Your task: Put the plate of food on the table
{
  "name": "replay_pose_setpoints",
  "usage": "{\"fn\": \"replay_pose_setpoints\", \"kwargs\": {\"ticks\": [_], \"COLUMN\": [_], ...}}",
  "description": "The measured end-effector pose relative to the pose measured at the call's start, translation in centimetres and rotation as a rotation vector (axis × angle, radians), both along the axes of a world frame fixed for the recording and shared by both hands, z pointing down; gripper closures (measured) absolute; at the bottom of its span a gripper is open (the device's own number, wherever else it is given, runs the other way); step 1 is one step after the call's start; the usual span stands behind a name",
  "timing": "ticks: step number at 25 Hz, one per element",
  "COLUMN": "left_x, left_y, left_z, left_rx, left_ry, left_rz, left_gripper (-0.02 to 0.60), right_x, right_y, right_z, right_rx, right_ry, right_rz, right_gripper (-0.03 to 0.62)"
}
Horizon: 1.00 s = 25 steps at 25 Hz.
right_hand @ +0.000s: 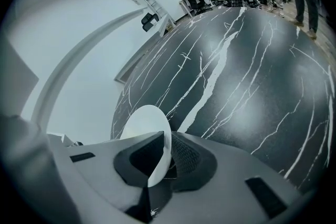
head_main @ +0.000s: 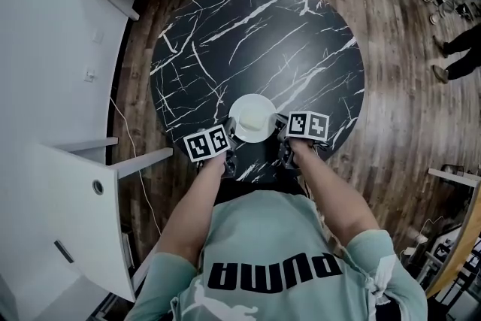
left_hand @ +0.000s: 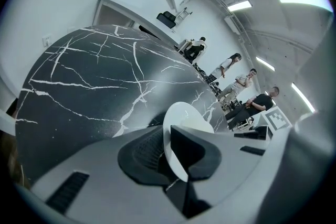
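A white plate (head_main: 252, 117) with a pale lump of food in its middle is over the near edge of the round black marble table (head_main: 255, 34). My left gripper (head_main: 229, 140) is shut on the plate's left rim (left_hand: 176, 144), and my right gripper (head_main: 283, 134) is shut on its right rim (right_hand: 157, 152). In both gripper views the plate's thin edge runs between the dark jaw pads. I cannot tell whether the plate rests on the tabletop or hangs just above it.
White walls and a white cabinet (head_main: 83, 214) stand to the left of the table. Wooden floor surrounds it. Several people (left_hand: 244, 84) stand at the far side of the room, with a person's feet (head_main: 451, 60) at the head view's right.
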State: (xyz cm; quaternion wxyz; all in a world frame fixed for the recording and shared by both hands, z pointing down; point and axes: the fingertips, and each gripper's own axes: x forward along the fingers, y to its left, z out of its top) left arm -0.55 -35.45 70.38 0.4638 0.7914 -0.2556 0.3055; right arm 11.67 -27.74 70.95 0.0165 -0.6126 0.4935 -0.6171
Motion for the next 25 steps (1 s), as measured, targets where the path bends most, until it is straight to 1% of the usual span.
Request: {"fn": "replay_pose_setpoints", "kwargs": {"ticks": [11, 17, 20, 23, 25], "left_x": [0.5, 0.8, 0.7, 0.0, -0.8], "left_y": [-0.1, -0.2, -0.4, -1.0, -1.4], "left_z": [1.6, 2.2, 2.2, 2.1, 1.6], "left_rx": [0.01, 0.017, 0.02, 0.029, 0.036], "left_ry": [-0.08, -0.093, -0.09, -0.092, -0.076], "left_rz": [0.043, 0.046, 0.037, 0.009, -0.024], "left_gripper": [0.545, 0.541, 0.54, 0.505, 0.499], "right_x": [0.4, 0.6, 0.6, 1.4, 2.0], "right_y": [-0.1, -0.2, -0.4, -0.2, 0.0], "right_z": [1.2, 1.6, 1.6, 1.4, 0.7], "right_rx": [-0.044, -0.05, -0.045, -0.045, -0.028], "right_ry": [0.056, 0.065, 0.058, 0.078, 0.102], "right_rz": [-0.033, -0.042, -0.054, -0.044, -0.036], "right_gripper": [0.549, 0.549, 0.549, 0.54, 0.54]}}
